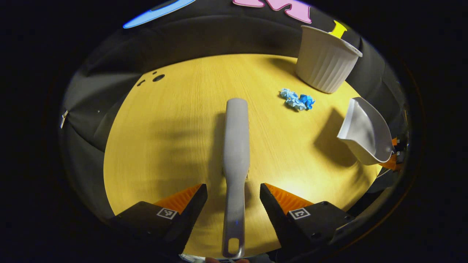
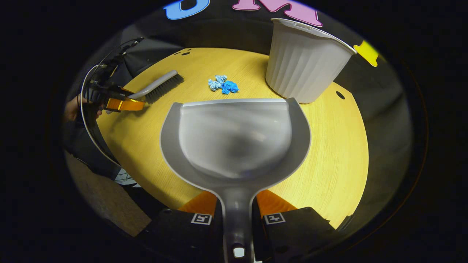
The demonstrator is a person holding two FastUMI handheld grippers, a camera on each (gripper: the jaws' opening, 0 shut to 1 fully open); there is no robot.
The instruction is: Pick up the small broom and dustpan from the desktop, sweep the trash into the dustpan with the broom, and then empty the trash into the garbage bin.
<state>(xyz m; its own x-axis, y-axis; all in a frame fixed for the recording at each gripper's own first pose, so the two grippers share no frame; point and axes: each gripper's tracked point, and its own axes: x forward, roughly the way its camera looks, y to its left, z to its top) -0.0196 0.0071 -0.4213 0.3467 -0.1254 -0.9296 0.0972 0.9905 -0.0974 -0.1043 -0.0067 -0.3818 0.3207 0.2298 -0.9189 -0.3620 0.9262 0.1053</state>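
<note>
Left gripper view looked down its own claw (image 1: 233, 197), whose fingers stood spread on either side of the broom (image 1: 236, 146) handle with gaps showing, so the broom lay on the bench (image 1: 164, 146) not yet pinched, bristles down and handle toward the camera, lined up for a straight grab. Right of it sat the crumpled blue trash (image 1: 297, 100), the white garbage bin (image 1: 325, 60) behind it, near enough for a short tip-out. At the far right hung the dustpan (image 1: 365, 133). In the right gripper view the right claw (image 2: 237, 213) was pressed onto the dustpan's handle, holding the pan raised with its open lip facing the trash, probably ready to receive the sweep.
</note>
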